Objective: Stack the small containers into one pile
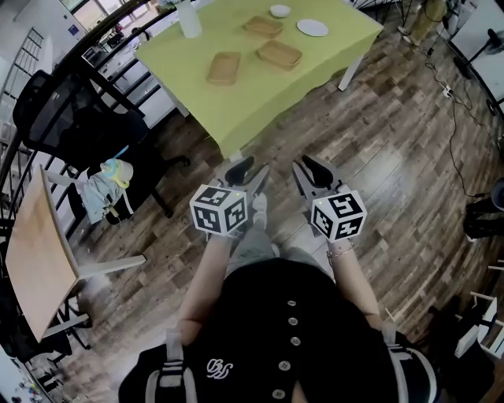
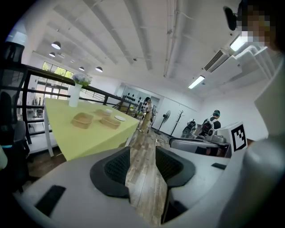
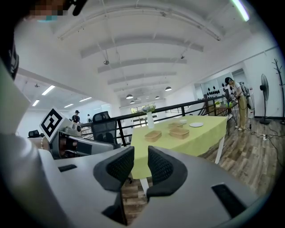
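Both tools hang over the wooden floor point(image 1: 378, 142), well short of the table point(image 1: 236, 110). The left gripper point(image 1: 249, 175) has its jaws standing apart with nothing between them; in the left gripper view only floorboards show through the gap. The right gripper point(image 1: 308, 176) is parted more narrowly and is also empty, and through its slot I see just the hanging green cloth and a table leg.

The small containers lie apart on the green table top, none stacked. The nearest container point(image 1: 224, 68) sits toward the left, the second container point(image 1: 279, 54) is to its right, and the third container point(image 1: 263, 27) is behind them. They look empty, though from this far off I can't be sure. A white plate point(image 1: 313, 27) and a small bowl point(image 1: 279, 10) sit beyond them.

The top edge of the head view cuts off the vase point(image 1: 189, 20) and the table's far side. The marker cubes cover most of each tool's body and my hands, so only the wrists show. The black chair point(image 1: 71, 118) at the left is dark, and I can't make out its detail. In both gripper views the containers are small and low.
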